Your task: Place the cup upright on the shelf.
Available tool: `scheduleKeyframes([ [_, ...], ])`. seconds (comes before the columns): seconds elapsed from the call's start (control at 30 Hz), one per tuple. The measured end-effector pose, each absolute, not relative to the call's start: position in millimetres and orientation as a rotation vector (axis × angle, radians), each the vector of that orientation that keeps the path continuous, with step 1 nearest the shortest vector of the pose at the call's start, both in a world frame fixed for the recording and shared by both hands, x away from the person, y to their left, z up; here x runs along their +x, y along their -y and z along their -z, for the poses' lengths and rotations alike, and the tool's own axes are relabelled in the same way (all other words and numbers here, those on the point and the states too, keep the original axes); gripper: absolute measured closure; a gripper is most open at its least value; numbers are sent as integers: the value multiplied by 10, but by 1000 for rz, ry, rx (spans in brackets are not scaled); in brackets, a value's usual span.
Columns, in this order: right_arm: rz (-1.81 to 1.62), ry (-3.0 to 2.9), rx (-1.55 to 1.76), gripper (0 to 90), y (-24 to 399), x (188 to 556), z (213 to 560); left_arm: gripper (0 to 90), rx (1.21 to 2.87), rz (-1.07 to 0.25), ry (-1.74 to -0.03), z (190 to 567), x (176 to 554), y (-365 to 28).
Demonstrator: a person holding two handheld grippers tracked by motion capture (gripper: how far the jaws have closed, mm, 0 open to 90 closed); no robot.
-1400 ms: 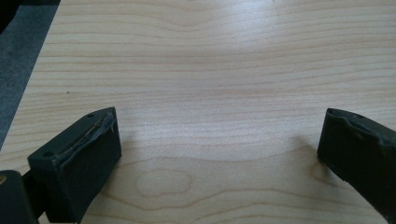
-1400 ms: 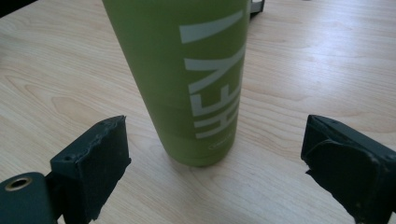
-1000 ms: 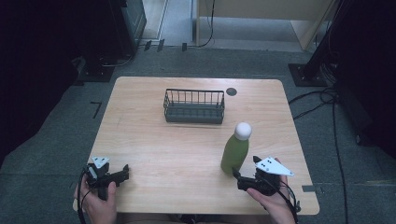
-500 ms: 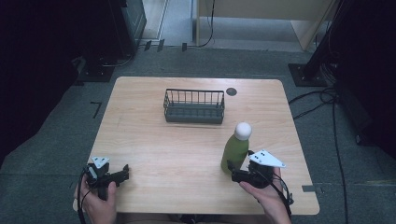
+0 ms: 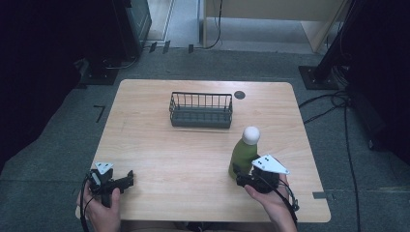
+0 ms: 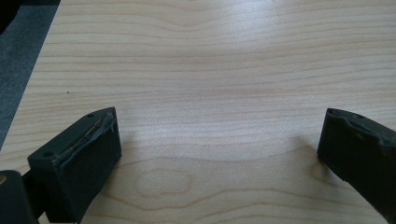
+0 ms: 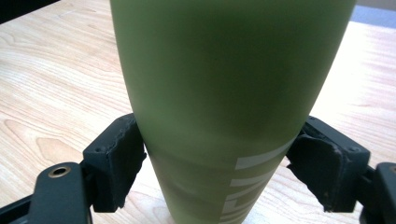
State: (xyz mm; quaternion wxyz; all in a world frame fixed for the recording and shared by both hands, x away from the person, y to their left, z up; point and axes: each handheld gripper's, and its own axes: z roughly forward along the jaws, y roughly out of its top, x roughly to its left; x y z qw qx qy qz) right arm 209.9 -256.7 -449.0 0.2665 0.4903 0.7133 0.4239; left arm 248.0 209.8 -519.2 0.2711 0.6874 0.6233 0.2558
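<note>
Jaws of the right gripper (image 7: 219, 158) just drawn in, now pressed against both flanks of the green bottle (image 7: 229, 93) low on its body, pads (image 7: 119, 158) flat against the wall. Compared with the high view a second back: same spot for the bottle, upright near the right front of the wooden table (image 5: 159, 145), white cap on top; right gripper (image 5: 240, 175) nudged in closer until the bottle sat between the jaws. Grasp judged made, so lifting looks like the next step, with the wire basket (image 5: 201, 110) well apart toward the far edge as the likely destination. Grip low on a tall bottle, so some risk of tipping on the way up.

Right hand (image 5: 270, 198) low at the front edge, gripper held roughly level and aimed at the bottle's base. Left gripper (image 6: 219, 154) spread wide over bare wood, nothing between the jaws; left hand (image 5: 104, 205) parked at the near left corner.
</note>
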Motion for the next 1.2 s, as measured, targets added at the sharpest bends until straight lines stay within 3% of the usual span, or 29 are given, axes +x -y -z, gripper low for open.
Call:
scheduleKeyframes([
  [0.63,-1189,-1888,1309,210,2578,2085,4483,0,1851,-689,-1680,5192,2479,-2097],
  [0.93,-1250,-1895,1346,166,2576,2187,4446,0,1852,-689,-1679,5192,2480,-2098],
  [1.2,-1228,-1861,1333,200,2503,2271,4438,0,1852,-690,-1679,5192,2480,-2098],
])
